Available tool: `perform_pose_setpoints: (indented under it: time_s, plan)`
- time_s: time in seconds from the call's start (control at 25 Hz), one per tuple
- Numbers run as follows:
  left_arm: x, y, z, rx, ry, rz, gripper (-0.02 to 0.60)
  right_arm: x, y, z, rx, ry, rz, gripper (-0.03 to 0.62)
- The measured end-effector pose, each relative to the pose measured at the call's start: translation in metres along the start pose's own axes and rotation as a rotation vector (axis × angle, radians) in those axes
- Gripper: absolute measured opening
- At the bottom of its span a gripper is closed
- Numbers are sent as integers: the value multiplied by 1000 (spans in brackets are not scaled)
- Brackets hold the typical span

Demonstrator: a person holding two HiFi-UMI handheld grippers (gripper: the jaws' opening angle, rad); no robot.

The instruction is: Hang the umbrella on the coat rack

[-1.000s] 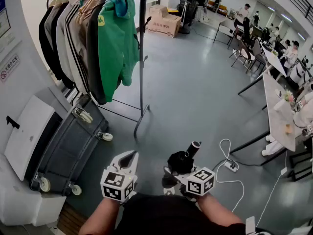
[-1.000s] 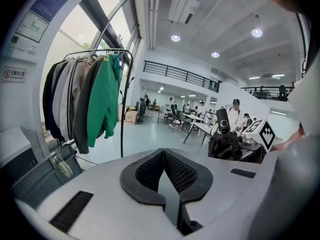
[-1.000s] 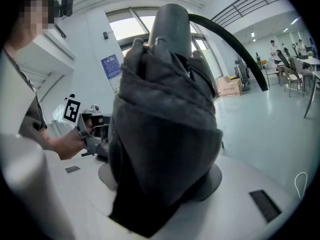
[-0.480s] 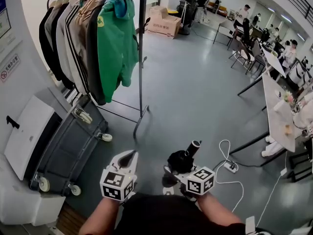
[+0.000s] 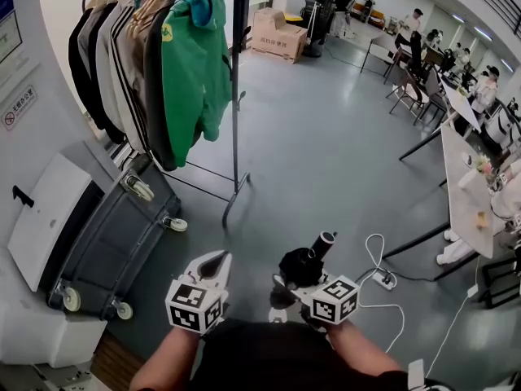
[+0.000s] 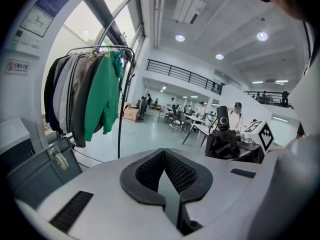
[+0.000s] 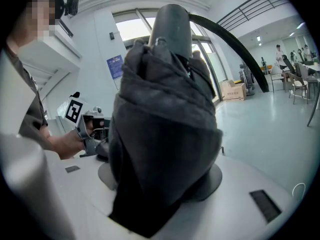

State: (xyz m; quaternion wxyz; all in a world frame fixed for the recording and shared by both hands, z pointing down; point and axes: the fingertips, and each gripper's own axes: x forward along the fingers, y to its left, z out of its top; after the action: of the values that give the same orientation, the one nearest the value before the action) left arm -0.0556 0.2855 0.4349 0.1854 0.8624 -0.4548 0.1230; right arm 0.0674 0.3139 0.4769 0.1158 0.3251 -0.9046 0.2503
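A folded black umbrella (image 5: 303,267) sits between the jaws of my right gripper (image 5: 296,278), low in the head view, its stubby handle (image 5: 324,242) pointing forward and up. It fills the right gripper view as a dark bundle (image 7: 165,129), and the pads press on its fabric. My left gripper (image 5: 213,261) hovers beside it to the left, shut with nothing in it; its pads (image 6: 176,170) meet at the tips. The coat rack (image 5: 237,96) stands ahead on the left, its black post upright, hung with several garments including a green jacket (image 5: 191,76).
A grey wheeled suitcase (image 5: 114,243) lies on the floor at the left below the rack. A white cable with a power strip (image 5: 383,278) runs on the floor to the right. Cardboard boxes (image 5: 275,35) stand at the back. Tables (image 5: 458,169), chairs and people are at the right.
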Motion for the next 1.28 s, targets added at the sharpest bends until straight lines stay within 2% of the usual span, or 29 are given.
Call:
perform_pose_setpoints:
  time_s: [0.2, 0.44, 0.68, 0.84, 1.28]
  plan:
    - [12, -19, -3, -1, 7, 16, 15, -12, -19, -5, 36, 19, 21, 225]
    - [33, -39, 2, 0, -10, 60, 15, -31, -50, -9, -26, 58, 24, 225]
    - [56, -65, -2, -44, -9, 92, 15, -48, -78, -12, -35, 80, 69, 225]
    - [71, -80, -8, -56, 13, 106, 15, -54, -98, -16, -29, 99, 70, 227]
    - [92, -78, 4, -40, 43, 145, 15, -50, -130, -7, 11, 97, 87, 227]
